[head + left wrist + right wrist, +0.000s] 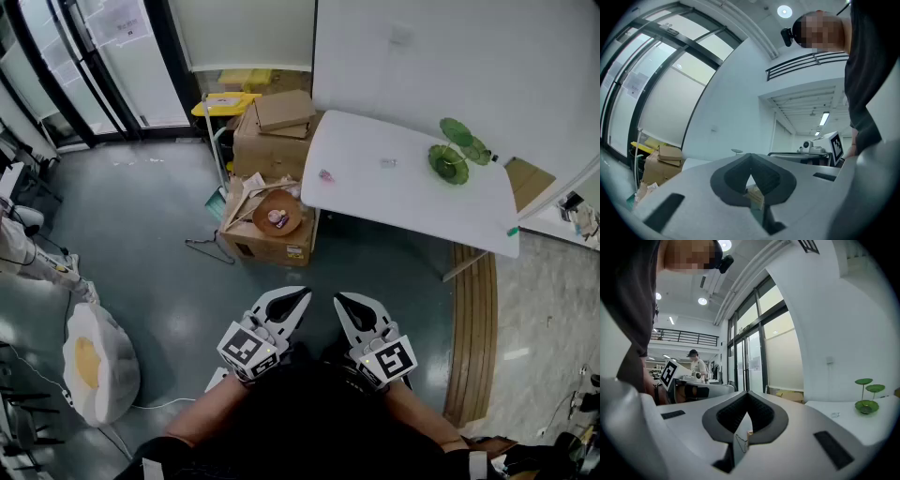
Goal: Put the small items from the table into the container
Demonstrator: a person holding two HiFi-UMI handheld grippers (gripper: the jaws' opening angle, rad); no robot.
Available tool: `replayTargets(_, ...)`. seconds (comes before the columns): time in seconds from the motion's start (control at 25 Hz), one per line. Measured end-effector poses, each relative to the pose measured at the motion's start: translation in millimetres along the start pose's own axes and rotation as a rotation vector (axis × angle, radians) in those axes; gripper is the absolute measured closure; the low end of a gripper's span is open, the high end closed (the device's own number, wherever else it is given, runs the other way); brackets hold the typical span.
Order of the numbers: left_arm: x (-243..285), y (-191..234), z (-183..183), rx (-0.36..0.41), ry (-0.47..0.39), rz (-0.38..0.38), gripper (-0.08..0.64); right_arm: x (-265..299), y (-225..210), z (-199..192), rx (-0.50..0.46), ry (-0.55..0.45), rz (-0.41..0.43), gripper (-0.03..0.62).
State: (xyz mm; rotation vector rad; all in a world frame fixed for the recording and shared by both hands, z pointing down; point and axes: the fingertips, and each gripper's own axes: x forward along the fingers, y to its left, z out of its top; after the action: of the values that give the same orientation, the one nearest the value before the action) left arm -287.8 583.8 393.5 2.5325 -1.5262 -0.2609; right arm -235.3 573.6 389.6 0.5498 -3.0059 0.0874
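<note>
While well apart from the white rectangular bench [403,202], held left tool [298,298] and right tool [343,302] level, both shut and empty. Noted small pink item [325,174] and small clear item [387,163] on bench, near green tiered dish [448,161]. Needed closer approach, with one tool opened before reaching.

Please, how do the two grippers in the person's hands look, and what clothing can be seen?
The left gripper and the right gripper both have pale grey pointed shells with black pads inside. Each carries a cube with black-and-white square markers. The person wears a dark top.
</note>
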Motion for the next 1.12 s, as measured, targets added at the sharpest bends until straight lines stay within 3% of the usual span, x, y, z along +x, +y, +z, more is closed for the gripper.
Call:
replayTargets(0.56,29.0,-1.7,-3.8,-0.009,0.01,-0.003,0.554,-5.1,-27.9,3.9,-0.002,-0.018,0.003,0.578)
replayTargets(0.84,89.2,-3.1,-8.4,0.006,0.018,-0.018,0.554,-13.7,-85.8,8.3,0.015,-0.059,0.007,0.577)
replayTargets(1.04,150.5,-16.7,-8.1,0.068,0.023,-0.037,0.554,-22.8,-142.8,12.6,0.016,-0.049,0.026,0.577)
replayTargets(1.12,175.8,-16.6,-9.5,0.044,0.022,-0.037,0.554,-26.9,-164.4,14.3,0.017,-0.051,0.029,0.577)
